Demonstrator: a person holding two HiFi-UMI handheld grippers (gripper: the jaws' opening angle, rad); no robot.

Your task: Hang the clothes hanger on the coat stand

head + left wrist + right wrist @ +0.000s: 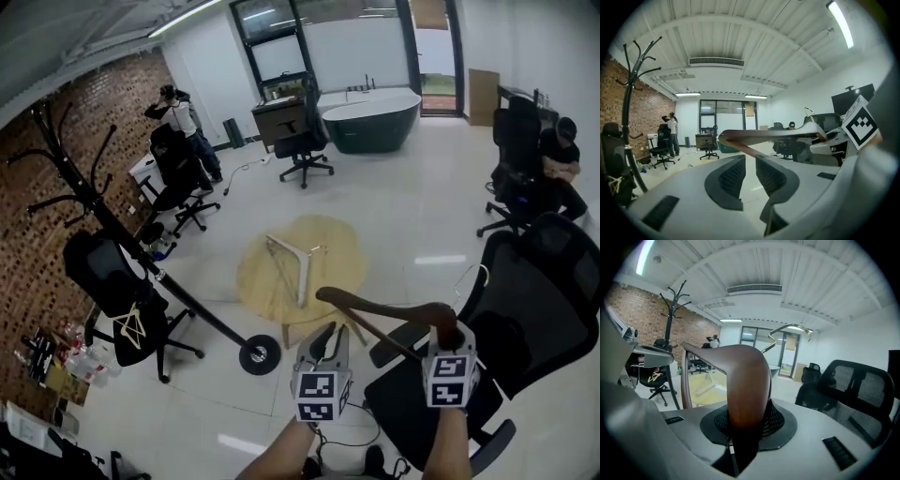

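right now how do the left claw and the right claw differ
The right claw is shut on the brown hanger; the left claw is open and empty. The hanger runs through the right claw but passes above the left claw. Each carries a marker cube.

Left gripper [750,174]: jaws apart by a narrow gap, nothing between the pads.

Right gripper [744,422]: jaws closed on one end of the hanger [375,306], pads pressing on both its sides.

The grippers are held side by side, near each other, jaws pointing forward, away from the person.

Left forearm [281,454] and right forearm [448,448]: bare, extended forward, one directly behind each gripper.
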